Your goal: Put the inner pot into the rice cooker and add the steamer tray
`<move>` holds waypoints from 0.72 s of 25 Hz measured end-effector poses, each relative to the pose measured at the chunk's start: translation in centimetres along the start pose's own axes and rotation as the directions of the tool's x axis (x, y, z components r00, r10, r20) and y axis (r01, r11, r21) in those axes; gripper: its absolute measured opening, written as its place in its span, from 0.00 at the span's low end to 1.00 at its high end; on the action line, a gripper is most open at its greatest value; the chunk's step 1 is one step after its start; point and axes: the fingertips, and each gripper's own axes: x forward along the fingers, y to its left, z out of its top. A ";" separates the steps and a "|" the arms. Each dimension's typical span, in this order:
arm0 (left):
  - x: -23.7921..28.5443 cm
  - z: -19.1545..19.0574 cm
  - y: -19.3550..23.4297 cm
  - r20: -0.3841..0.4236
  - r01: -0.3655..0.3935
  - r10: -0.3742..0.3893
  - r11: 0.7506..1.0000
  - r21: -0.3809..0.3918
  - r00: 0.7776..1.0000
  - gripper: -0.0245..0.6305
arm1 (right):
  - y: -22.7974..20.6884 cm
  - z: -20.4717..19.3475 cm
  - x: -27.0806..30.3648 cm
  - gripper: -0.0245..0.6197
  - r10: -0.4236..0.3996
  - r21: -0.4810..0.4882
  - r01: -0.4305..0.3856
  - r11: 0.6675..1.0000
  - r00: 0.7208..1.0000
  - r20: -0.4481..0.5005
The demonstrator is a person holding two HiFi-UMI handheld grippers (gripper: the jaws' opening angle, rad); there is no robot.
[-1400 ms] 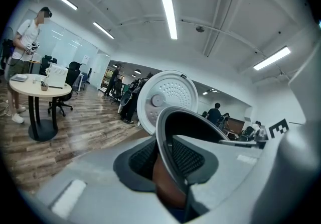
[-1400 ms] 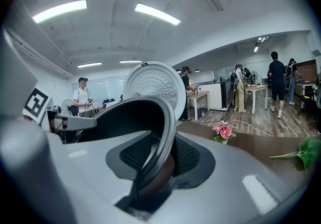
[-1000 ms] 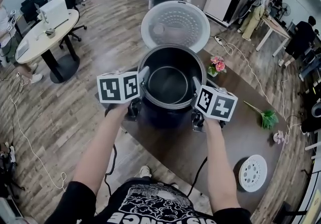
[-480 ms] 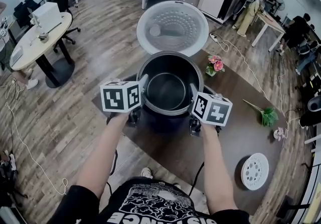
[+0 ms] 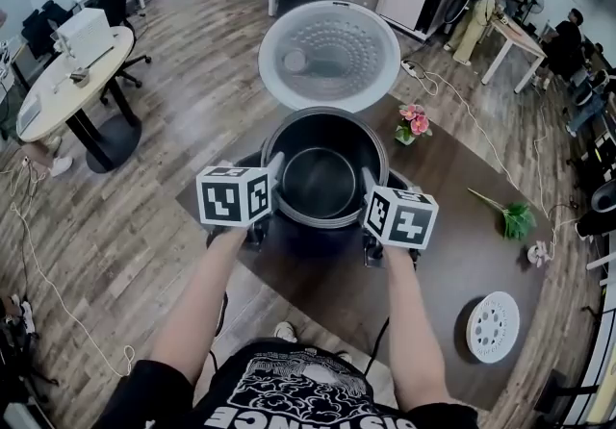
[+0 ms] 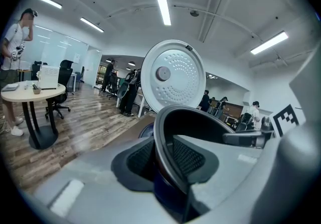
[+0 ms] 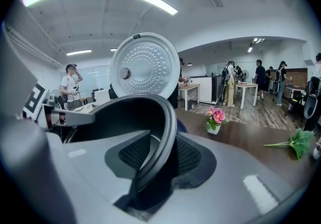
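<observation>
Left tongs (image 6: 168,157), right tongs (image 7: 160,155) clamped on inner pot (image 5: 322,182) rim — brown table (image 5: 452,273), wood floor (image 5: 144,215), office.

Pink flowers in a little pot (image 5: 415,124) sit on the brown table (image 5: 462,249), and a green sprig (image 5: 517,221) lies well off to their right. Far left, a round white table (image 5: 48,95) carries a white box (image 5: 83,33), standing on the wooden floor (image 5: 144,215).

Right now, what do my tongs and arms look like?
The left tongs and right tongs each carry a white cube with black square markers. Jaws are light grey with dark mesh pads. A black cable trails from each. The person wears a black short-sleeved T-shirt with white print.
</observation>
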 end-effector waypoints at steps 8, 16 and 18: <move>0.4 -0.4 0.2 0.002 -0.019 0.019 0.998 0.053 1.000 0.23 | 0.1 -0.2 0.3 0.26 -0.005 -0.024 0.005 1.000 1.000 -0.016; 0.6 -0.6 0.4 -0.001 -0.030 0.031 0.995 0.091 1.000 0.23 | 0.0 -0.5 0.5 0.27 -0.018 -0.024 0.018 1.000 0.999 -0.030; 0.7 -0.7 0.5 -0.001 -0.031 0.031 0.995 0.094 1.000 0.23 | 0.0 -0.6 0.6 0.27 -0.018 -0.024 0.018 1.000 0.999 -0.028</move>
